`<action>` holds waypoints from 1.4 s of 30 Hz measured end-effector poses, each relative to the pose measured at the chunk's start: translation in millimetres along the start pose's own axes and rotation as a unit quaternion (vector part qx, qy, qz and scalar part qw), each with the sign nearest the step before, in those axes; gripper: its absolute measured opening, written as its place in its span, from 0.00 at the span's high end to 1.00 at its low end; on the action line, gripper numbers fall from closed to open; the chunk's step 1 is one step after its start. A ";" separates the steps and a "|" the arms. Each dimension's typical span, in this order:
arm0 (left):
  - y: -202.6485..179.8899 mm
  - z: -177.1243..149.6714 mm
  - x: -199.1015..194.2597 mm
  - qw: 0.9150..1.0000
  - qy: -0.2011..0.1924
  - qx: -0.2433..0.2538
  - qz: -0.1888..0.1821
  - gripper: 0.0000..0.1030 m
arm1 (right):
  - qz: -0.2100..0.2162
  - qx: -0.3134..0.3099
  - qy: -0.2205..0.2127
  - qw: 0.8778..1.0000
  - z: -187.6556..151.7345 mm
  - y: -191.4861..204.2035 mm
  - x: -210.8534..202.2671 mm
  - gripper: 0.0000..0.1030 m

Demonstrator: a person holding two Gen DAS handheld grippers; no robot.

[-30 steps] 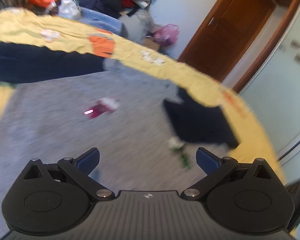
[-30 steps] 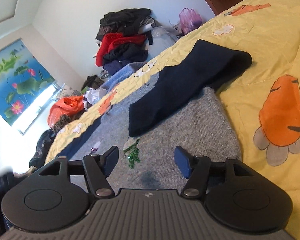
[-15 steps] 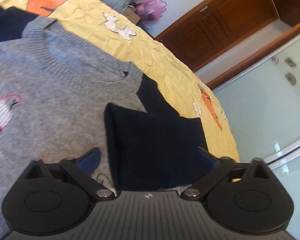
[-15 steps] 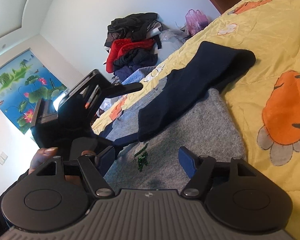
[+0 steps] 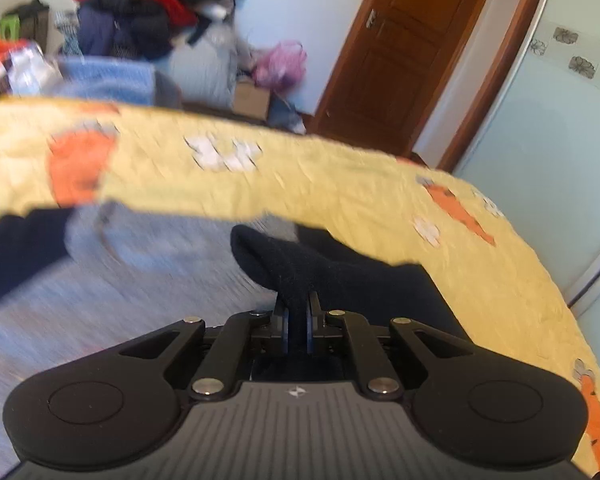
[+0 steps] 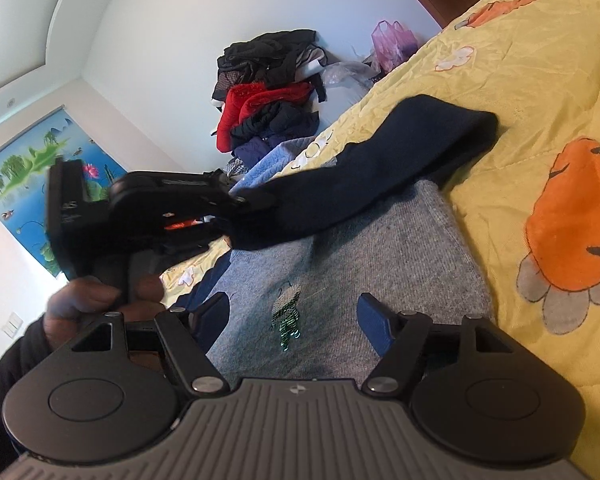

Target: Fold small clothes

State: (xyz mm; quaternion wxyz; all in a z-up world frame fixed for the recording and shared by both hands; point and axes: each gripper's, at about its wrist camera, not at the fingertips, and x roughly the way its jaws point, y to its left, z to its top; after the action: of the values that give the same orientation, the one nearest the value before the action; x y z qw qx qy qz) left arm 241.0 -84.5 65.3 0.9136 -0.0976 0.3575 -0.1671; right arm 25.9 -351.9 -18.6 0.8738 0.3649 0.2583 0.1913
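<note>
A bed with a yellow cover, printed with orange carrots, carries everything. A grey sweater lies spread flat on the cover; its far edge is near the far edge of the bed in the left wrist view. One dark navy sleeve of the sweater is lifted across the grey body, and its shoulder end rests on the cover beside a big carrot print. A small green sequin patch sits on the grey front. Behind the bed, a pile of clothes stands by the wall, and a brown door is at the right.

The left gripper is closed tight, pinching the navy sleeve cuff between its pads. The right gripper hovers over the grey front with its jaws wide apart and nothing between them.
</note>
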 end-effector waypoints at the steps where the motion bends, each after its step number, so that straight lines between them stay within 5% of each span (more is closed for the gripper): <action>1: 5.3 3.6 -3.4 1.000 -0.001 0.006 0.010 0.93 | 0.000 0.000 0.000 1.000 -0.1 -0.1 0.1 0.29; 6: 43.3 4.0 -5.7 0.998 0.014 -0.004 0.060 0.93 | 0.000 0.000 0.000 1.000 -0.7 -1.2 -0.6 0.29; 16: 78.1 -16.3 -18.2 0.994 0.024 -0.013 0.103 0.93 | 0.000 -0.001 0.000 1.000 -0.1 -1.6 -1.4 0.29; 34: 111.2 -42.1 -45.1 0.989 0.059 -0.057 0.126 0.93 | 0.001 -0.004 0.000 1.000 1.5 -0.8 -3.2 0.28; 39: 104.3 -38.3 -58.5 0.984 0.036 -0.054 0.165 0.80 | 0.000 -0.007 0.001 1.000 2.6 1.2 -3.4 0.28; 42: 92.5 -36.0 -86.3 0.984 -0.045 -0.045 0.168 0.75 | -0.007 -0.010 0.001 1.000 0.7 2.8 -3.4 0.28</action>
State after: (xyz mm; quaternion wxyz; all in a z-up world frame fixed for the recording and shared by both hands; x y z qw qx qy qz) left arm 178.8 31.3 65.2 0.9386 -0.0844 0.3344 0.0100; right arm 23.2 -352.2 -15.0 0.8784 0.3544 0.2597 0.1880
